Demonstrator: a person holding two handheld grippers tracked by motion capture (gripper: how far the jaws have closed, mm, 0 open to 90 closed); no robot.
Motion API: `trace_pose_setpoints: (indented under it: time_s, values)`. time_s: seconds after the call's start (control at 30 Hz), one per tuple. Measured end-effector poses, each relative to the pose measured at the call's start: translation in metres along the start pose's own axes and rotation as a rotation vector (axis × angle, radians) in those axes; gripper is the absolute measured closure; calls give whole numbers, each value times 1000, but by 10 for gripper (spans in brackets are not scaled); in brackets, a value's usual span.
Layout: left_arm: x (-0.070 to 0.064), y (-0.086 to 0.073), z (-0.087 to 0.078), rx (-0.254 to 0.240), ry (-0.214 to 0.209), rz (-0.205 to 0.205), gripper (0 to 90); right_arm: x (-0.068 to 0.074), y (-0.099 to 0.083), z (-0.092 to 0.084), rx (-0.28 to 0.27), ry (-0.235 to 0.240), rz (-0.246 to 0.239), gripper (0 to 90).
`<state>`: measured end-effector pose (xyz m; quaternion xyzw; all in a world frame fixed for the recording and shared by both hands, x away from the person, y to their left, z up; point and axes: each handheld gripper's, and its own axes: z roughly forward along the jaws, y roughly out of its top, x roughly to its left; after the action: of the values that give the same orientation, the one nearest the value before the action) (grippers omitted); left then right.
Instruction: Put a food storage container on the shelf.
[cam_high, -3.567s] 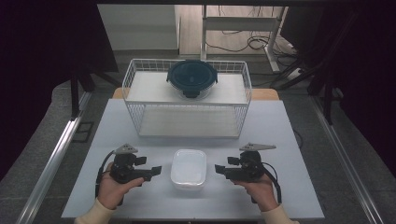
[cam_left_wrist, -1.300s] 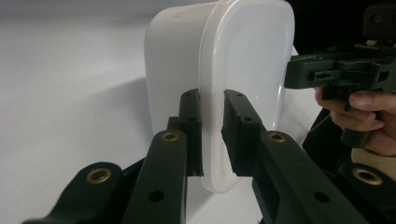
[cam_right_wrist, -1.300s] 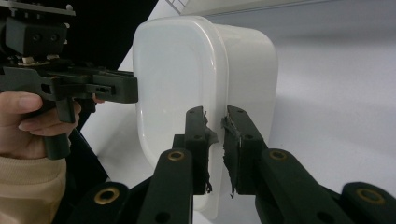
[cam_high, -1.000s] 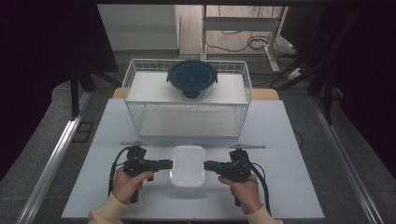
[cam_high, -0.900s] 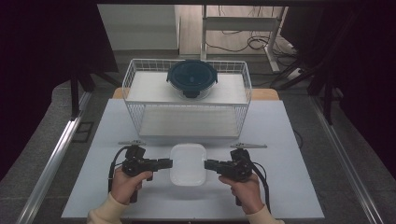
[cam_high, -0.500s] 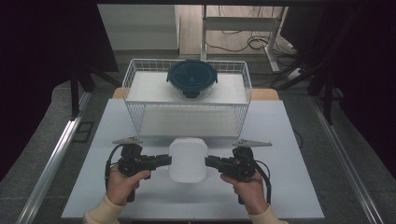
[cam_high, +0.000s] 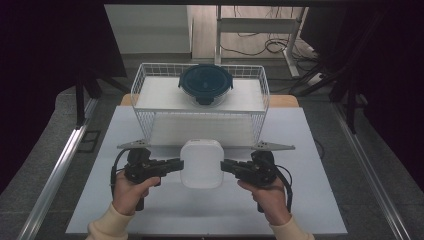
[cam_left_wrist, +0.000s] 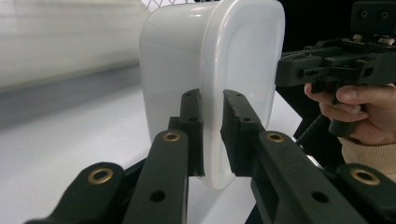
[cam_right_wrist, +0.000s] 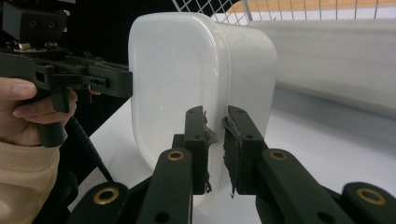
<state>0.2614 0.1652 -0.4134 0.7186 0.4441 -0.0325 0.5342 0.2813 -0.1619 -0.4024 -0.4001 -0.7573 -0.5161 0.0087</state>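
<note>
Black tongs (cam_left_wrist: 212, 135) with brass-coloured rivets and trailing black cables; cream sleeves (cam_high: 107, 225) at both wrists.

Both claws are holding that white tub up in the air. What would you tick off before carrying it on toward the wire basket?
1. Left claw pinching the white tub rim: ok.
2. Right claw pinching the opposite rim: ok.
3. Tub clear of the table: ok.
4. Tub held level between both claws: ok.
5. Free space in the wire basket beside the dark blue lidded bowl: ok.
6. Tub empty or loaded: cannot tell.
</note>
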Motion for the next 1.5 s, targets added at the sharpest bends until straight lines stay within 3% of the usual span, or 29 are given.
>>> trace_pose_setpoints:
  time_s: [0.77,1.0,1.5]
  values:
    - [-23,65,-21,-70,20,91,791,16,68,-23,-43,-15,-84,791]
    - [-29,91,-30,-93,43,120,790,21,95,-26,-60,-17,-110,791]
    - [-37,159,-53,-124,48,143,788,34,164,-35,-93,-8,-157,792]
